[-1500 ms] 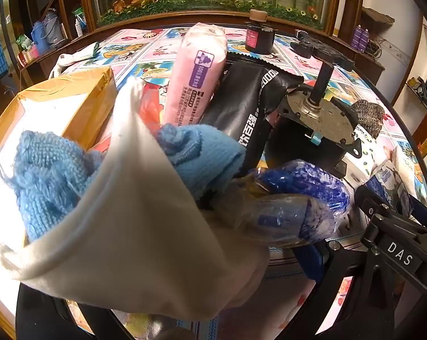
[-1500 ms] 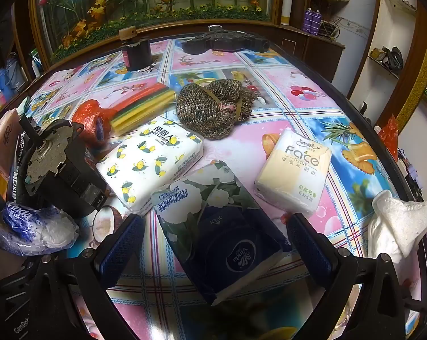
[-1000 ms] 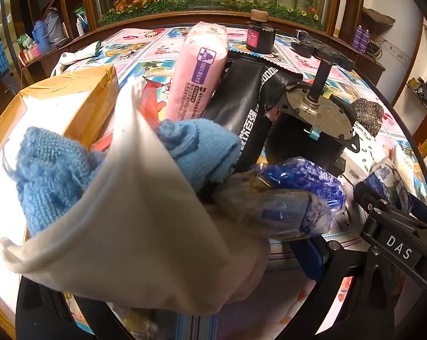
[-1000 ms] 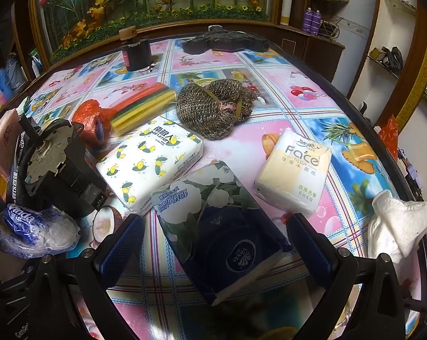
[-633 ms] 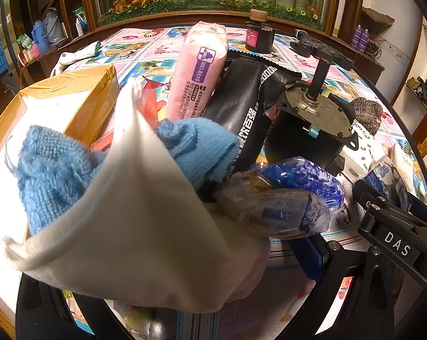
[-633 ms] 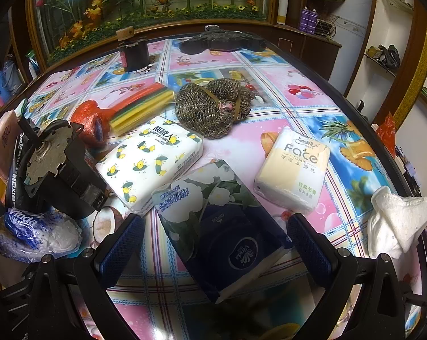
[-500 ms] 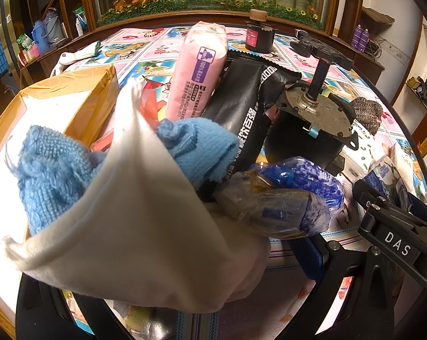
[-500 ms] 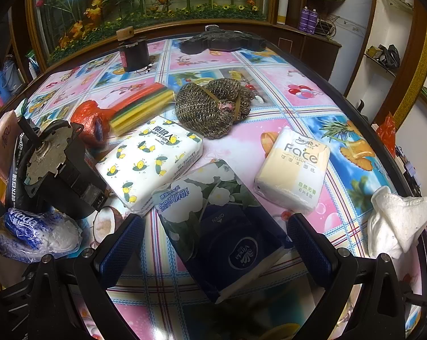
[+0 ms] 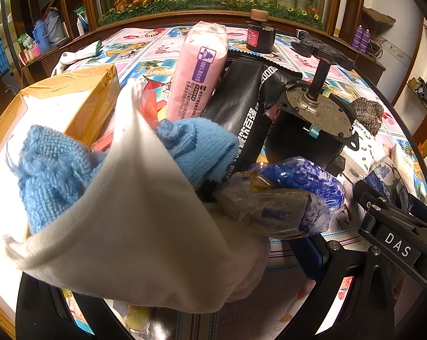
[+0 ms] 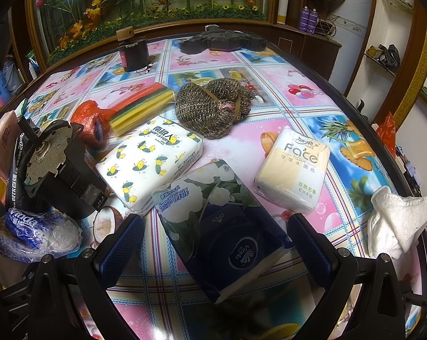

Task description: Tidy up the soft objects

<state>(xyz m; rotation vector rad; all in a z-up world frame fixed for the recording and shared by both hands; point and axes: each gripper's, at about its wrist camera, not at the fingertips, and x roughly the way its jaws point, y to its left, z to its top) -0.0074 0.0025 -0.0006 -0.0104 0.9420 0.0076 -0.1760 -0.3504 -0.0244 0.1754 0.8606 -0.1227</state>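
Little changed from a second and a half ago: white cloth (image 9: 145,226) draped as before across the left gripper's (image 9: 168,291) view, only a slight shift of the scene behind it. Right gripper (image 10: 213,252) poised where it was, jaws spread wide on either side of the dark blue floral tissue pack (image 10: 216,226), blue pads clear of its wrapper.

Crowded behind the cloth — a blue knitted towel (image 9: 52,170), a pink tissue pack (image 9: 198,70), a black foil pouch (image 9: 241,107), a tan cardboard box (image 9: 69,96) and a crumpled blue-and-white Vinda wrapper (image 9: 287,195). An old electric motor (image 9: 312,124) standing just beyond the wrapper, shaft up.

On the fruit-print tablecloth (image 10: 298,90) in the right wrist view: lemon-print tissue pack (image 10: 151,161) touching the floral pack's far corner, yellow Face tissue pack (image 10: 294,167) just to its right, knitted brown bundle (image 10: 213,104) farther back, striped sponges (image 10: 142,104) beside an orange plastic bag (image 10: 90,121). White rag (image 10: 397,221) at the table's right edge.

Left fingers almost wholly hidden by the cloth — grip impossible to judge.
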